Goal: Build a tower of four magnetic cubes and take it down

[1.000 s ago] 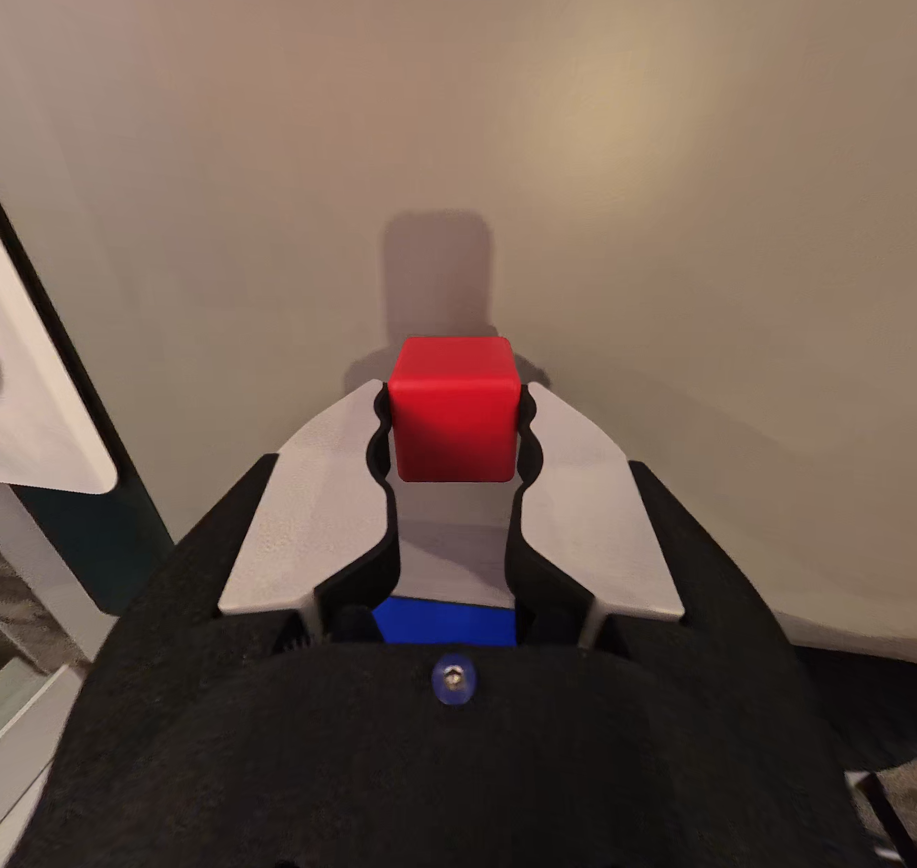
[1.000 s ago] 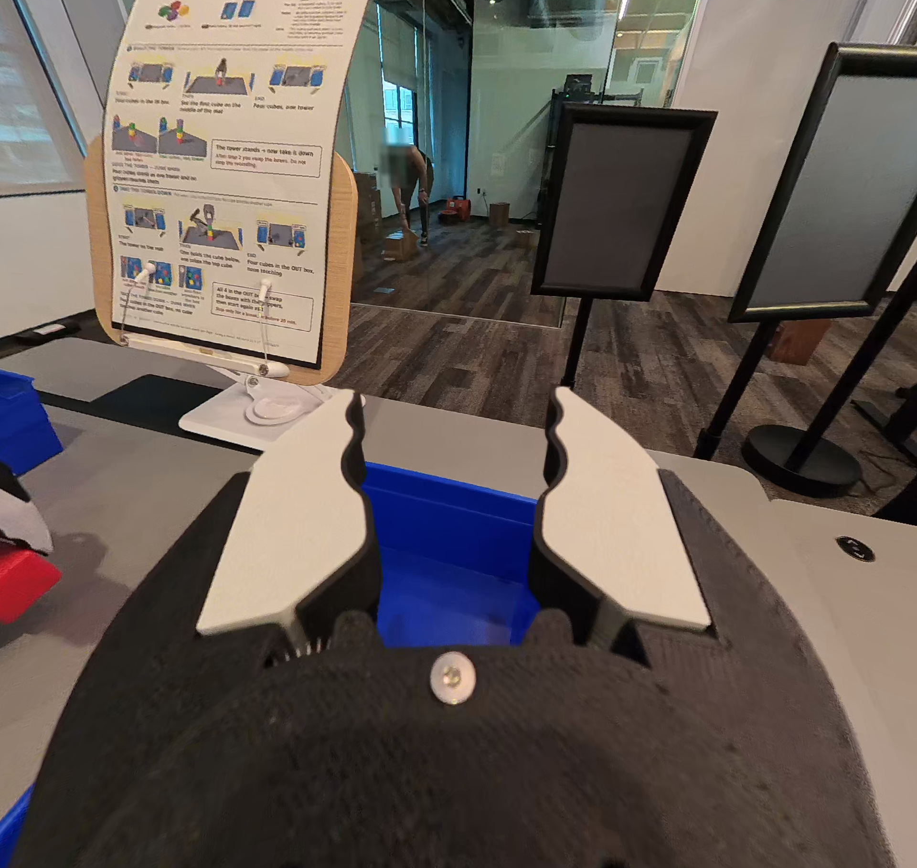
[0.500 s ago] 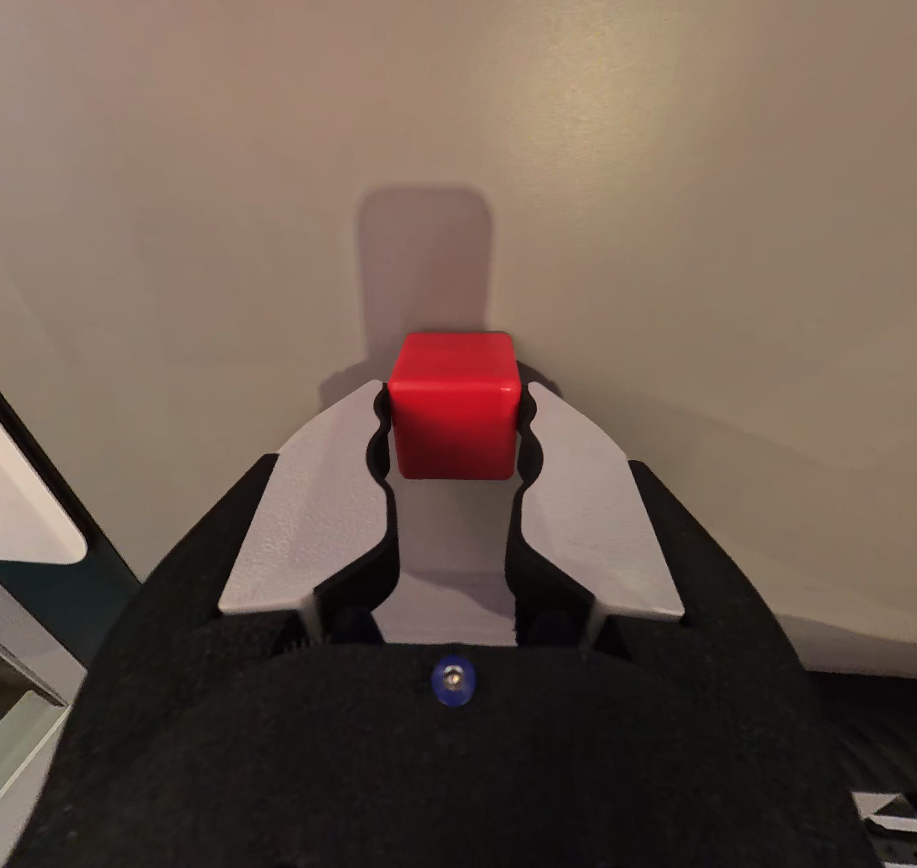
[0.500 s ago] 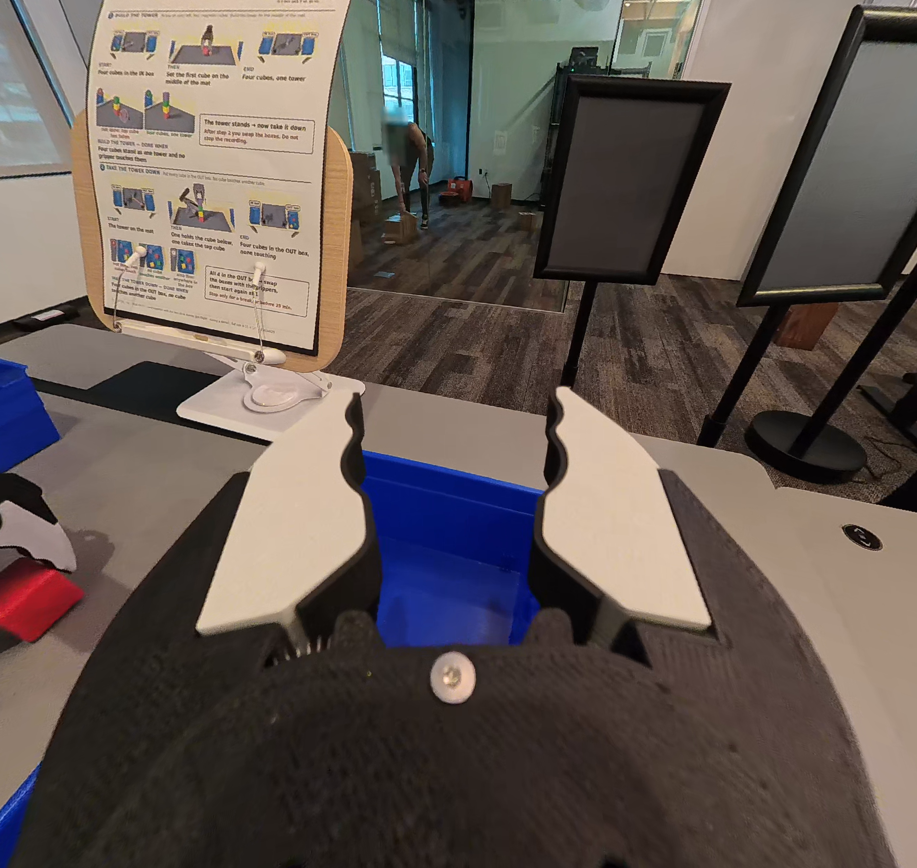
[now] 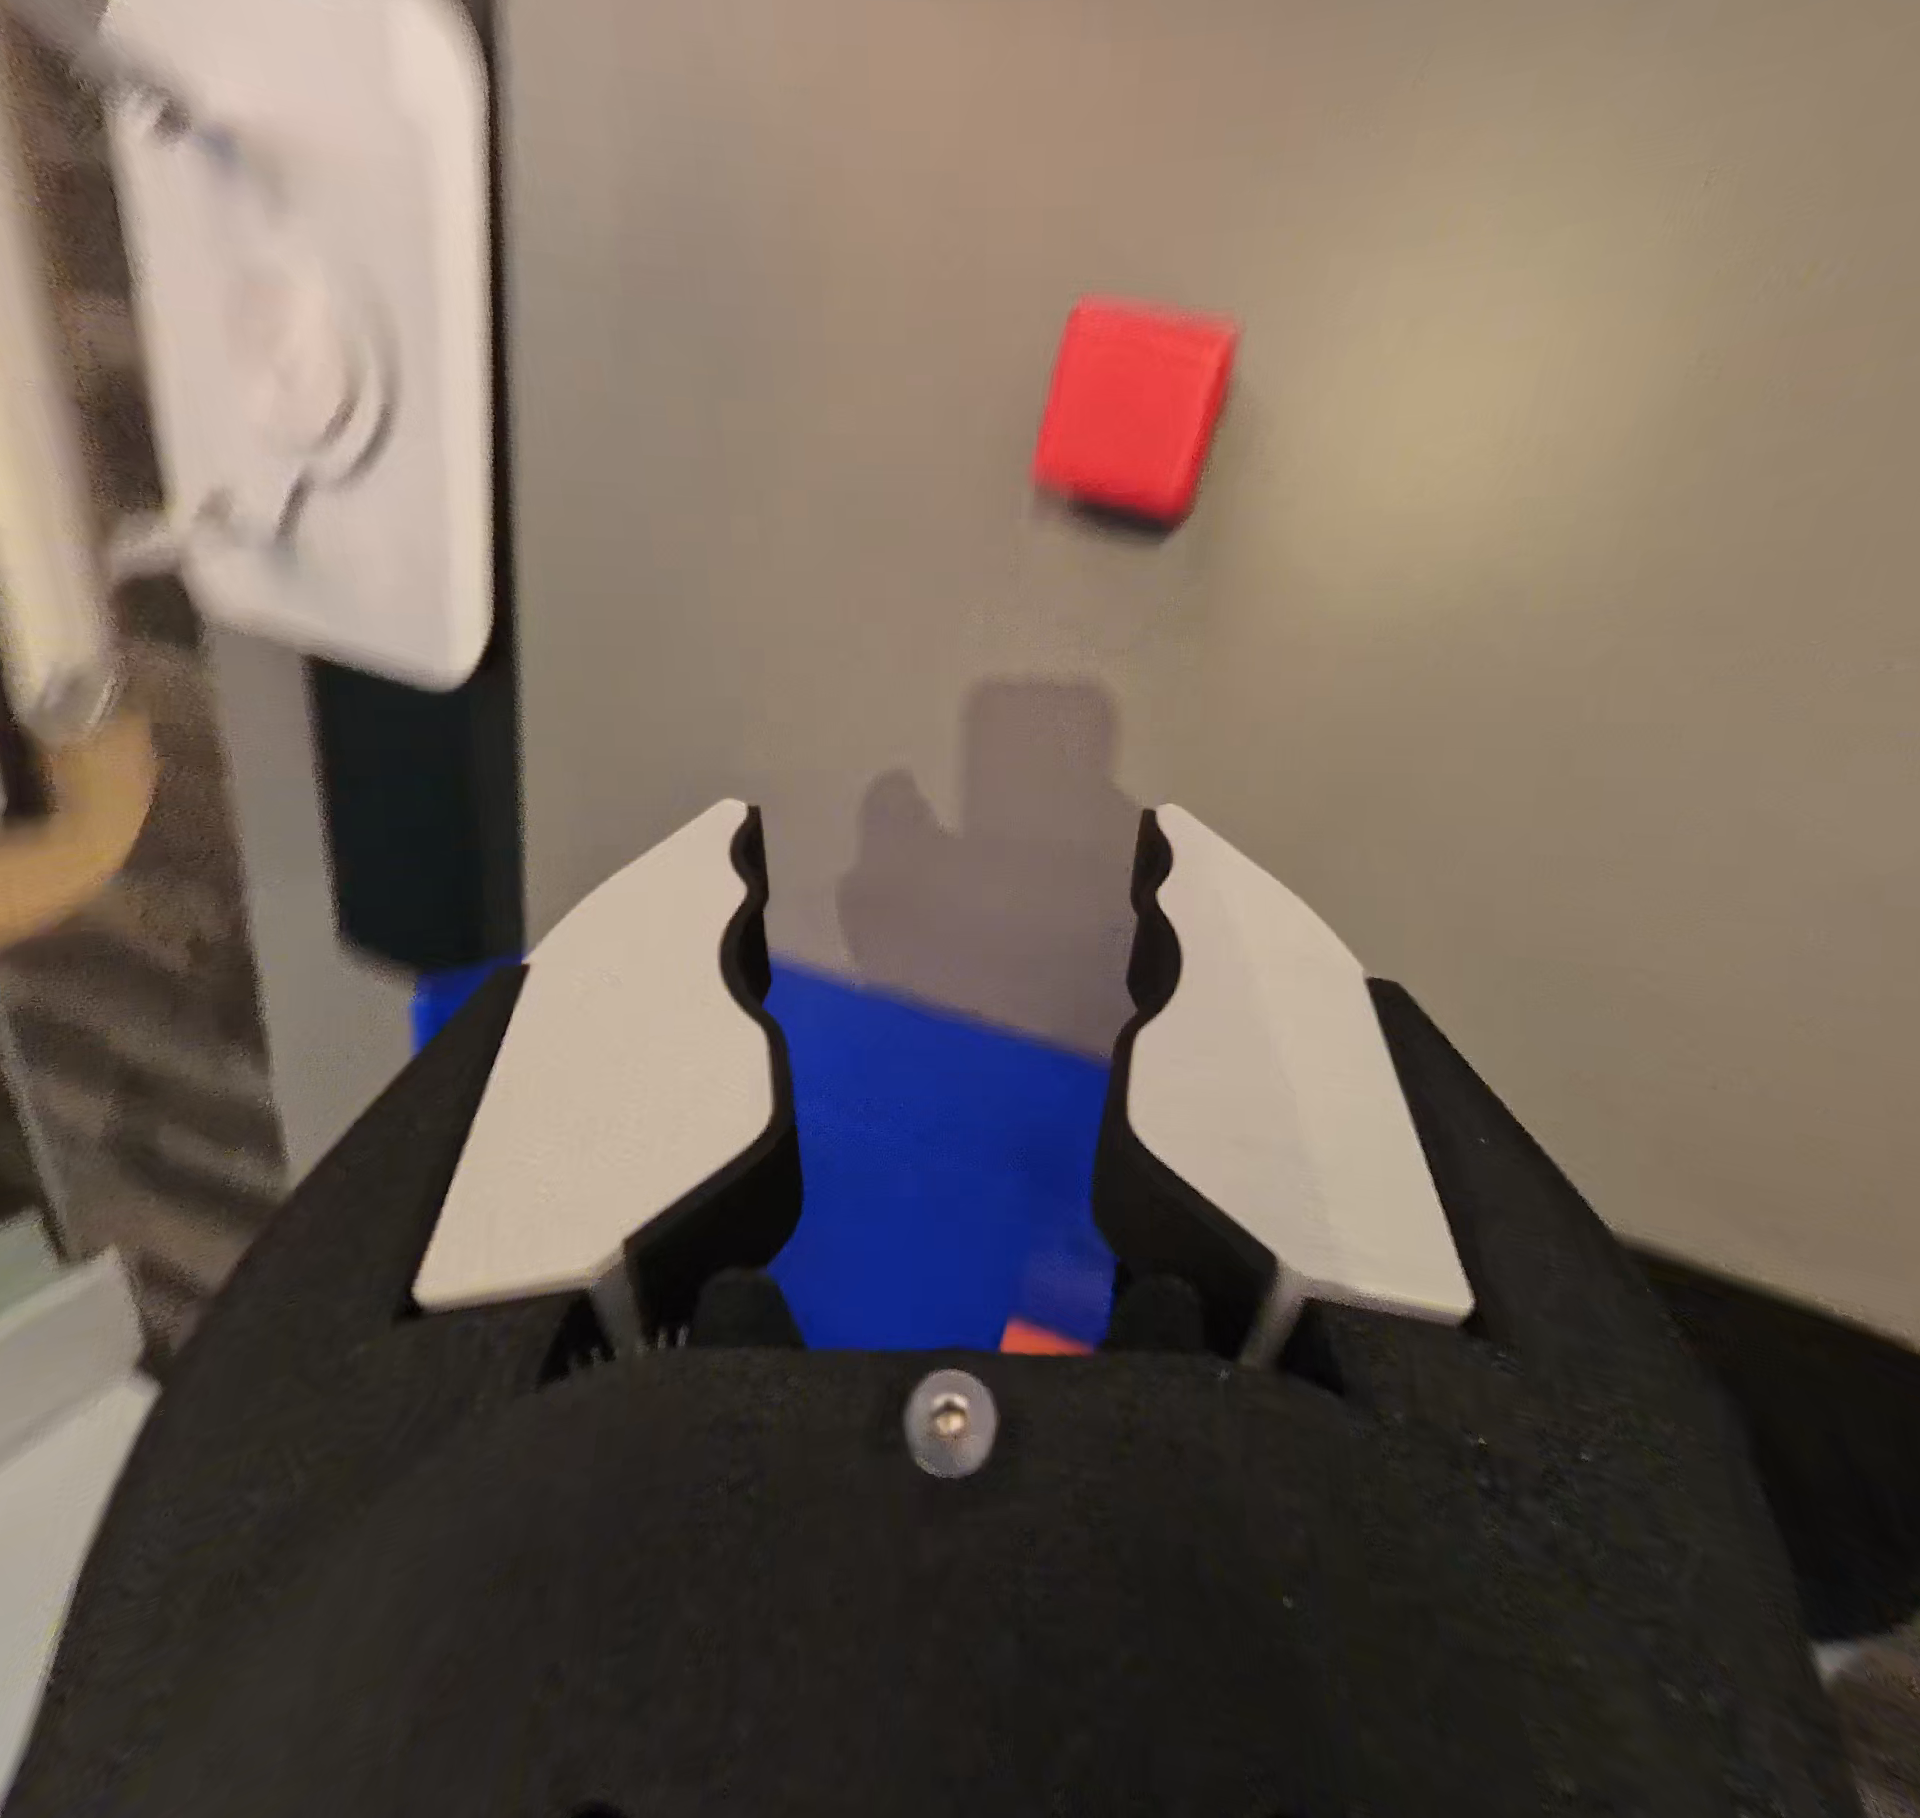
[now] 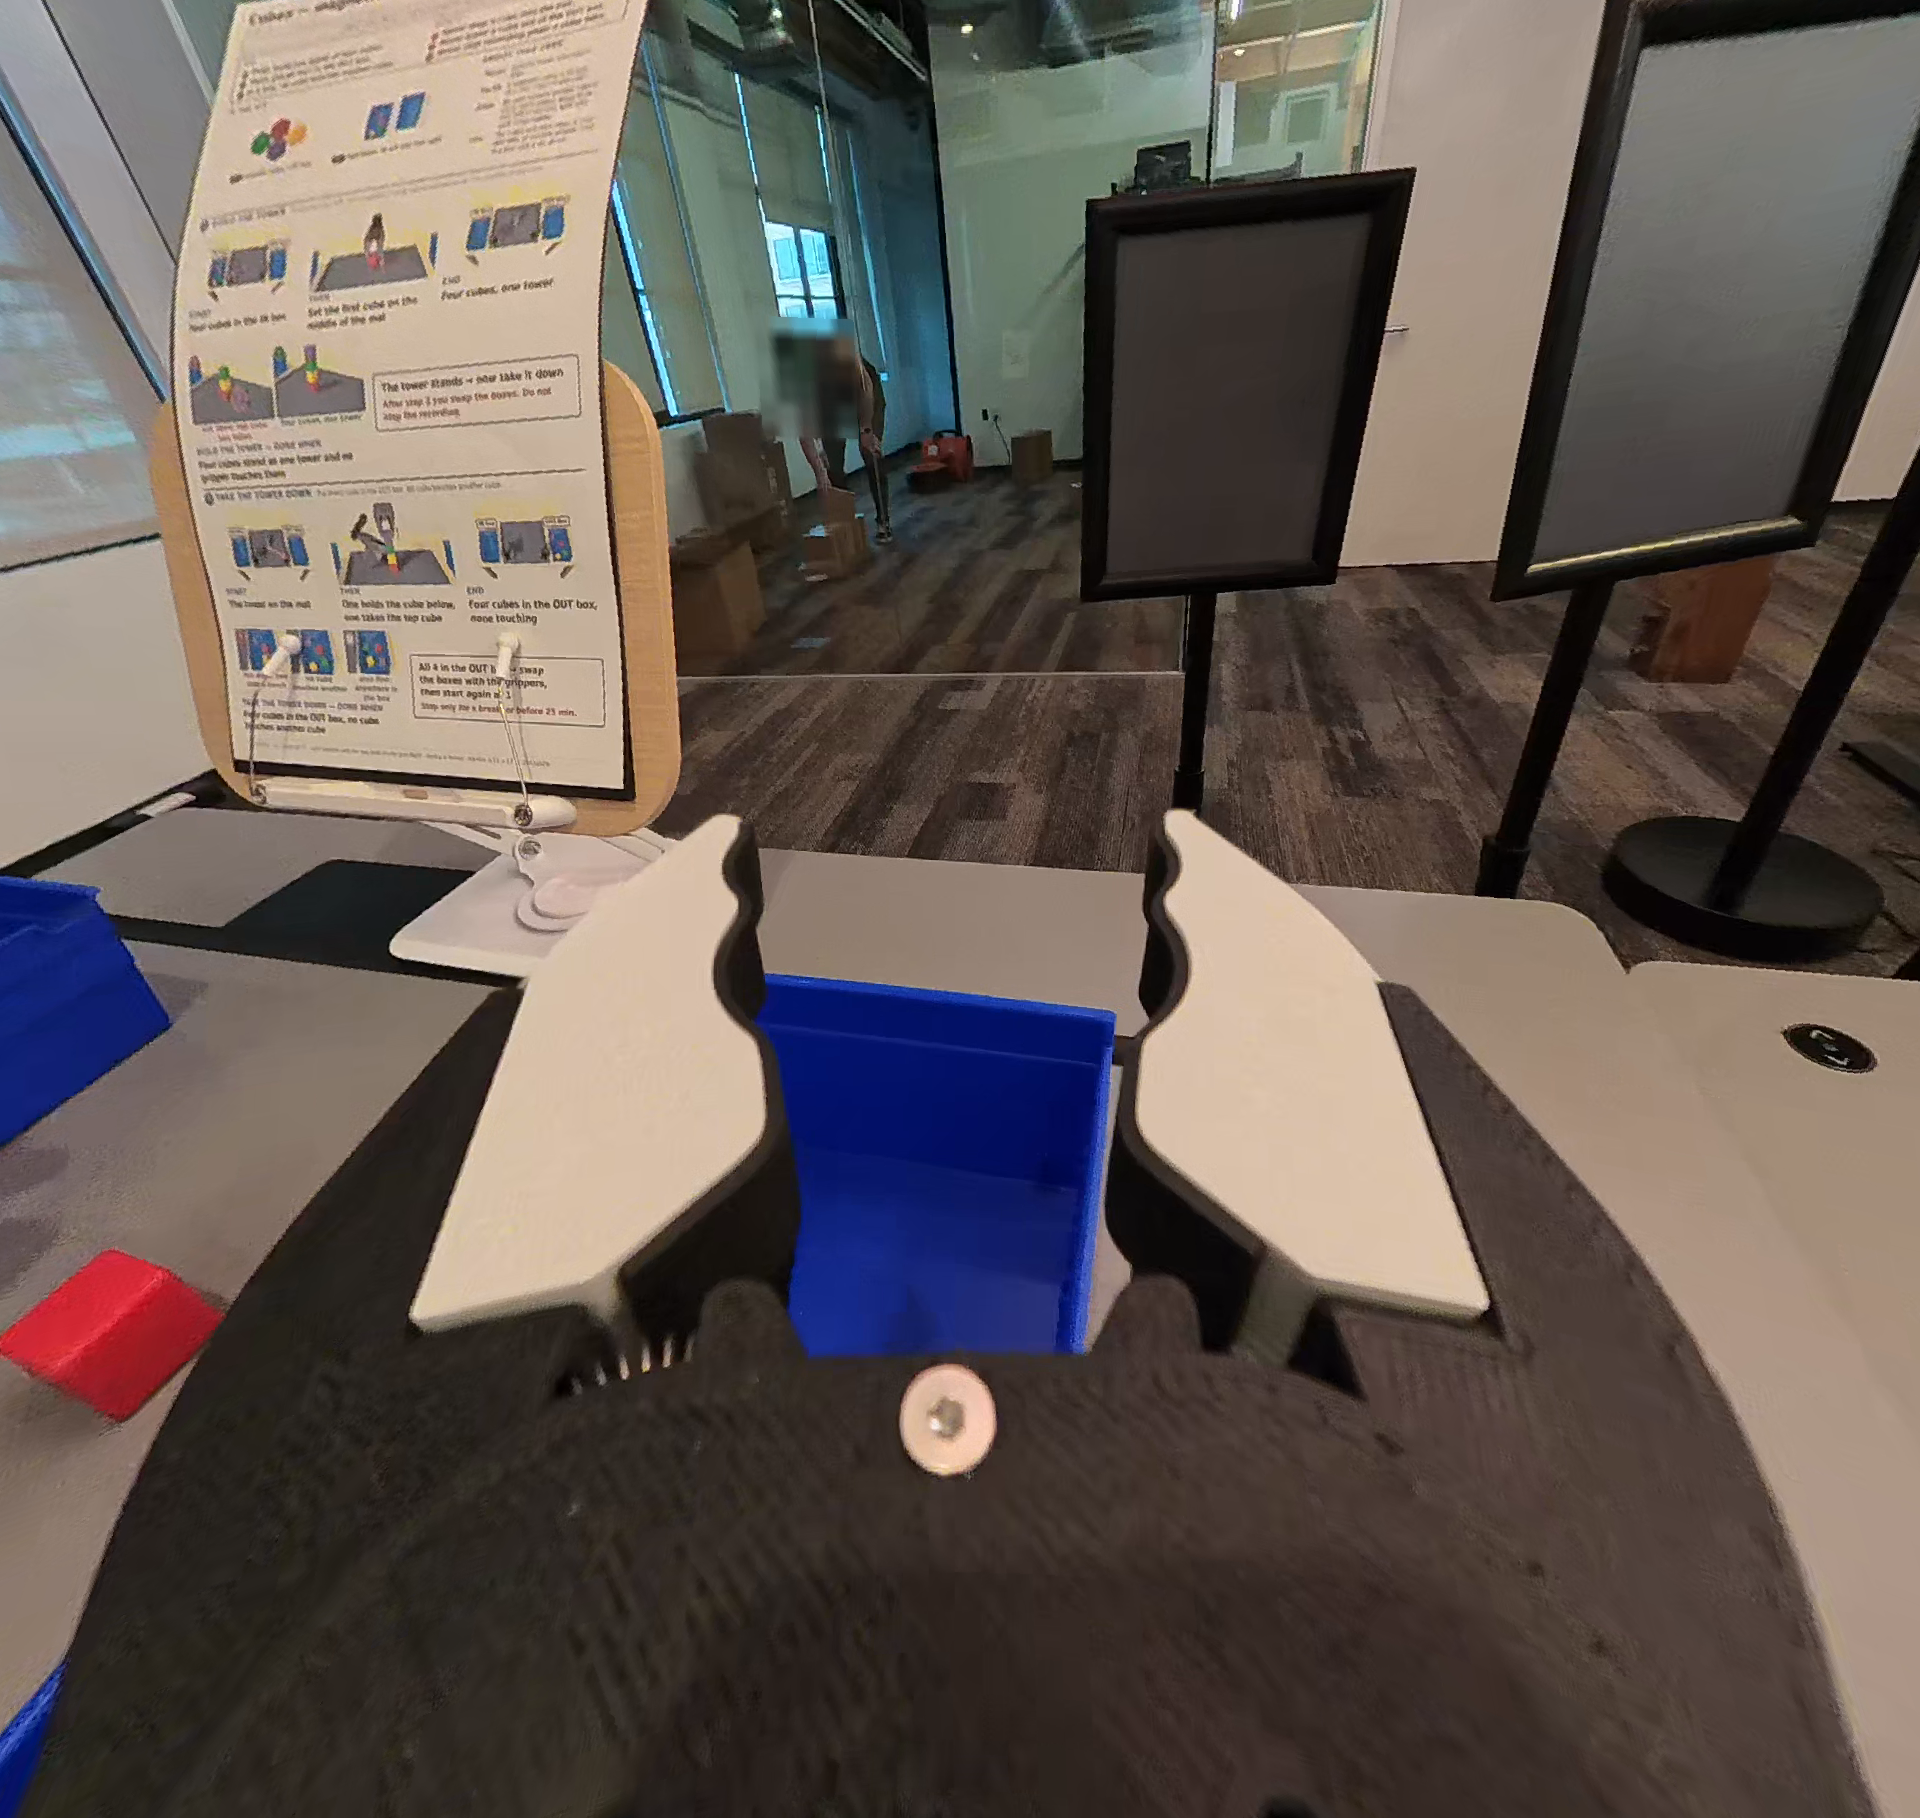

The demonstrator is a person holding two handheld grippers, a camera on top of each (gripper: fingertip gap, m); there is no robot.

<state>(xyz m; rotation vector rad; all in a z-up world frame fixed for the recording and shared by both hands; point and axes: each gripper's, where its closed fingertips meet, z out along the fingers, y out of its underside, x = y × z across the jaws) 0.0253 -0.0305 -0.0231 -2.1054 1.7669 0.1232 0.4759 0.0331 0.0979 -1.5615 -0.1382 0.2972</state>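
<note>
A: Looking at the table (image 5: pixel 1455 210), I see 1 red cube (image 5: pixel 1135 412) sitting on the gray mat, all by itself. Nothing is on top of it. So I think the tower has only its first block, or it is the last block left from taking it down. I cannot tell which.

B: Is anything holding it?

A: No. The left hand-held gripper (image 5: pixel 945 823) has its 2 fingers spread apart with nothing between them. It is near the cube but not touching it. The cube is up ahead and a bit to the right of it.

B: And the other one?

A: The right hand-held gripper (image 6: pixel 951 838) is spread wide too, and empty. It hangs over a blue box (image 6: pixel 935 1145) that looks empty where I can see inside.

B: Where are the other 3 cubes?

A: I cannot see them. Under the left hand-held gripper there is another blue box (image 5: pixel 914 1124), with a small orange-red bit low in the gap. It is too blurry to say what it is.

B: What else is around?

A: A paper sheet with pictures (image 6: pixel 416 397) stands on a wooden holder at the back of the table. 2 black sign stands (image 6: pixel 1242 386) are on the floor behind. Nothing is in the way of the red cube.
</note>
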